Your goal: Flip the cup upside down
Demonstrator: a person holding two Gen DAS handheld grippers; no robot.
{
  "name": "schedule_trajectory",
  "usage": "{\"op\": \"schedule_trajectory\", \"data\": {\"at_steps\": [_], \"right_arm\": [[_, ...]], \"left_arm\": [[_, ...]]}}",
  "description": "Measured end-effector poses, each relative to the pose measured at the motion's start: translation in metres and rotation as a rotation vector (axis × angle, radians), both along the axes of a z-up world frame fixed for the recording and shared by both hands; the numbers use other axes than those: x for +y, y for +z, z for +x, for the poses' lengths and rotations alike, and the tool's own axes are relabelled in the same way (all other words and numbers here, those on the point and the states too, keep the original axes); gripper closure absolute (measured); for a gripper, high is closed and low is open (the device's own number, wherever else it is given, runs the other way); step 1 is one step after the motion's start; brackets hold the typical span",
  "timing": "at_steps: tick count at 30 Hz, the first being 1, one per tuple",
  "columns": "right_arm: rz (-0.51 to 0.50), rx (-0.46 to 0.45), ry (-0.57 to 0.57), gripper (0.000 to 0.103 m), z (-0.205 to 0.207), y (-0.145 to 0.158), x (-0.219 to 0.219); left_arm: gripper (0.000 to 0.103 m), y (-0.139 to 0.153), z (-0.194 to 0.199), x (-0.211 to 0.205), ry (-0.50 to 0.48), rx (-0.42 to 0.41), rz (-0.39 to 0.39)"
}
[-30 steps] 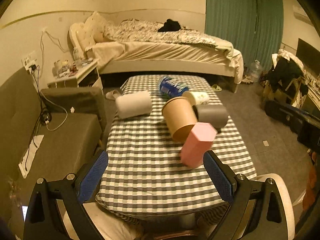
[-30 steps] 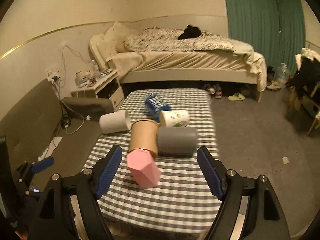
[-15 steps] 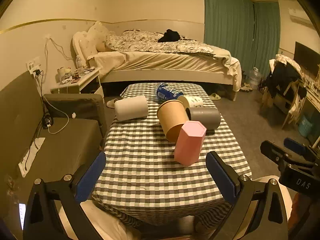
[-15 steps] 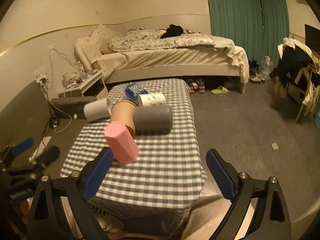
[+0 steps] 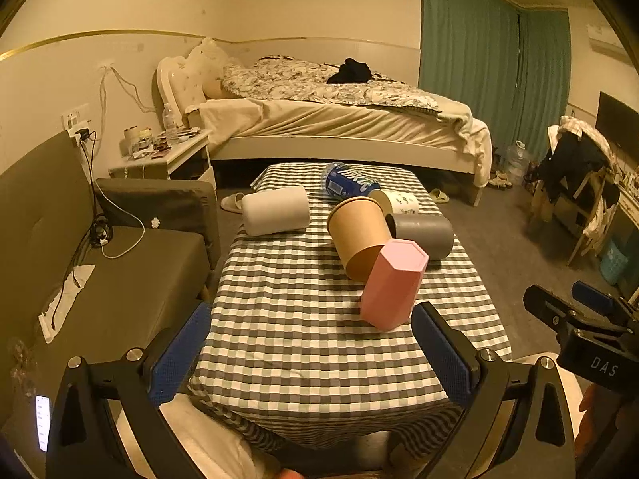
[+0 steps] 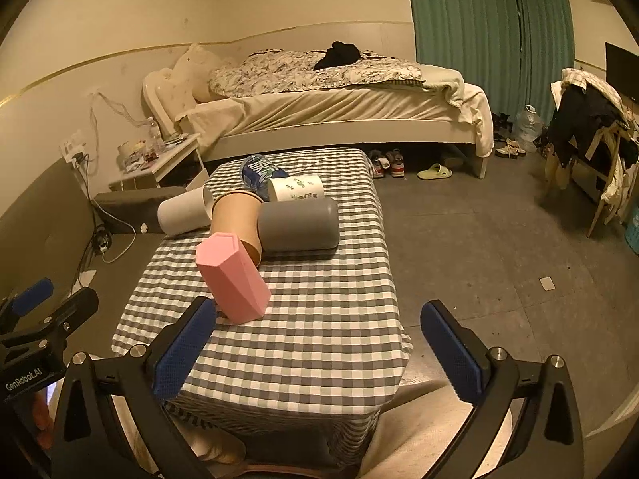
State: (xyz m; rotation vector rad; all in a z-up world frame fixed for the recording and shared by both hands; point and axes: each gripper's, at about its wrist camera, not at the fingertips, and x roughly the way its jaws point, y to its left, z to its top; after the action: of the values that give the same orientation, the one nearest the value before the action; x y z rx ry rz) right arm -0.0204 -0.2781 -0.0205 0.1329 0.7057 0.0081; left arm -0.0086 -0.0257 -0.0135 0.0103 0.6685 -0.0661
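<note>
A pink hexagonal cup (image 5: 393, 283) stands upside down on the checkered table (image 5: 303, 343), also in the right wrist view (image 6: 231, 279). Behind it lie a brown paper cup (image 5: 357, 235), a grey cup (image 5: 423, 233), a white cup (image 5: 275, 215), a printed white cup (image 5: 397, 201) and a blue bottle (image 5: 347, 183). My left gripper (image 5: 311, 353) is open and empty, above the table's near edge. My right gripper (image 6: 317, 353) is open and empty, near the table's front right corner; it also shows in the left wrist view (image 5: 579, 327).
A grey sofa (image 5: 100, 263) runs along the table's left side. A nightstand (image 5: 167, 155) and a bed (image 5: 339, 119) stand behind. A chair with clothes (image 6: 591, 127) is at the far right. Shoes (image 6: 431, 169) lie on the floor.
Both grippers have pulled back from the pink cup toward the table's near edge. The pink cup stays where it was set. The right gripper has swung rightward.
</note>
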Motion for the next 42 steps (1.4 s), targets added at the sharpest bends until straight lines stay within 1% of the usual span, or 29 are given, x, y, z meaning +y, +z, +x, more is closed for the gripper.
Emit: {"op": "schedule_trajectory", "data": {"at_steps": [5, 19, 42], "right_arm": [[-0.012, 0.006, 0.007, 0.000, 0.0013, -0.0019, 0.0061], [-0.019, 0.015, 0.014, 0.000, 0.0002, -0.0037, 0.0107], [-0.013, 0.026, 0.018, 0.000, -0.0002, -0.0077, 0.0094]], "left_arm": [[0.000, -0.0031, -0.0005, 0.0043, 0.006, 0.011, -0.025], [0.000, -0.0028, -0.0046, -0.0014, -0.005, 0.008, 0.005], [0.000, -0.0040, -0.0038, -0.0020, -0.007, 0.012, 0.009]]}}
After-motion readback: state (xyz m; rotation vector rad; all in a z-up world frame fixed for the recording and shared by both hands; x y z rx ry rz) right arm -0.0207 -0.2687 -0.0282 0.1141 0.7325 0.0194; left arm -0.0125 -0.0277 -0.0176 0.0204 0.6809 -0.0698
